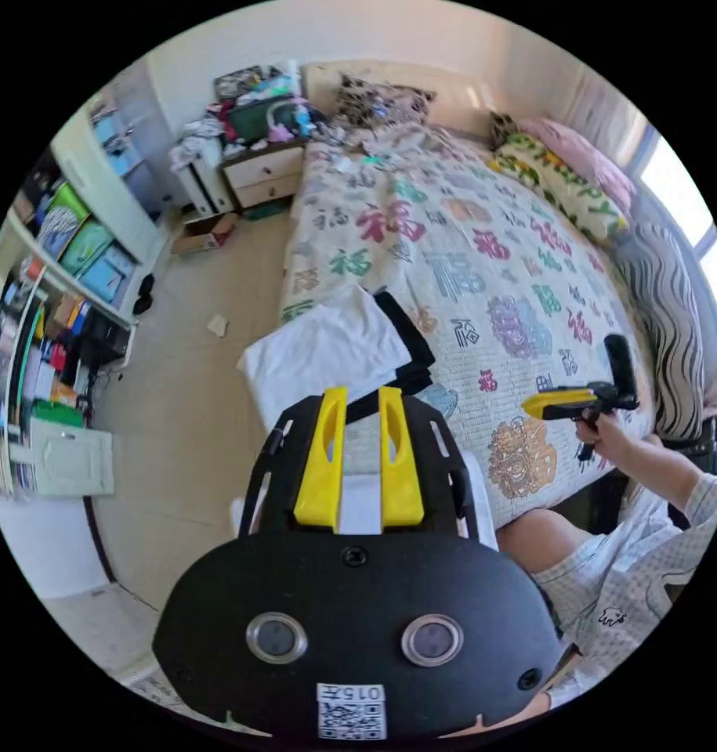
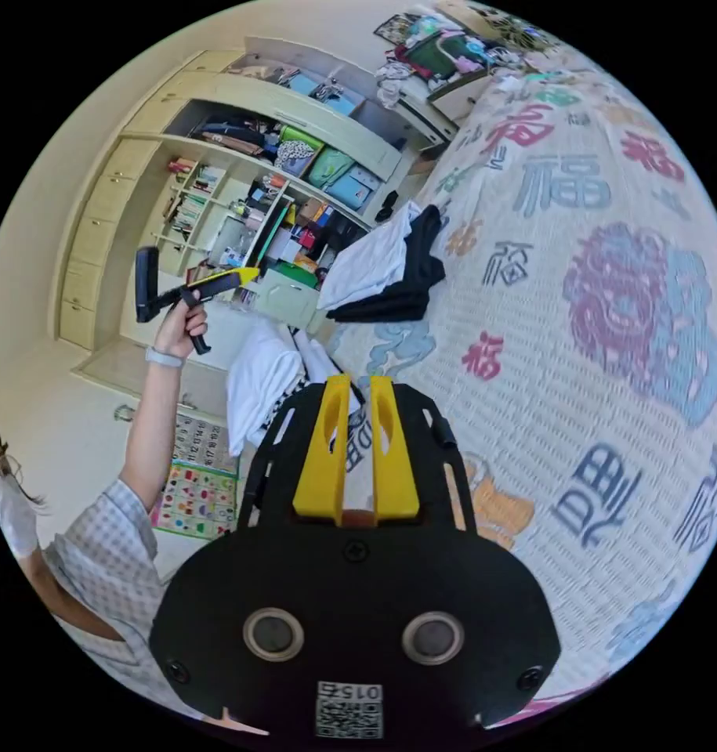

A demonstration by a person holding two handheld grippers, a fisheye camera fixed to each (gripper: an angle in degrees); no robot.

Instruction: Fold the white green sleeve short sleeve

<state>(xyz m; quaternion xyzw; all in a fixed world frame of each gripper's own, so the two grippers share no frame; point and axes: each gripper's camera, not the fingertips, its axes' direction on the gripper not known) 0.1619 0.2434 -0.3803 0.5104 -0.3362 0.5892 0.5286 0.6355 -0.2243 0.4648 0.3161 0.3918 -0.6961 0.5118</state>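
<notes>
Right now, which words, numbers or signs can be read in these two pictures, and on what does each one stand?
"福": large character printed many times, in several colours, on the bedspread.
Other bedspread characters: too stylised to read surely.
Wall chart: too small to read.
Shelf items: blurred.
Sticker with a code square: a label, left unread.

Quilted matt cloth bedspread [image 1: 483, 282]; smooth yellow plastic left claw [image 1: 360, 399].
</notes>
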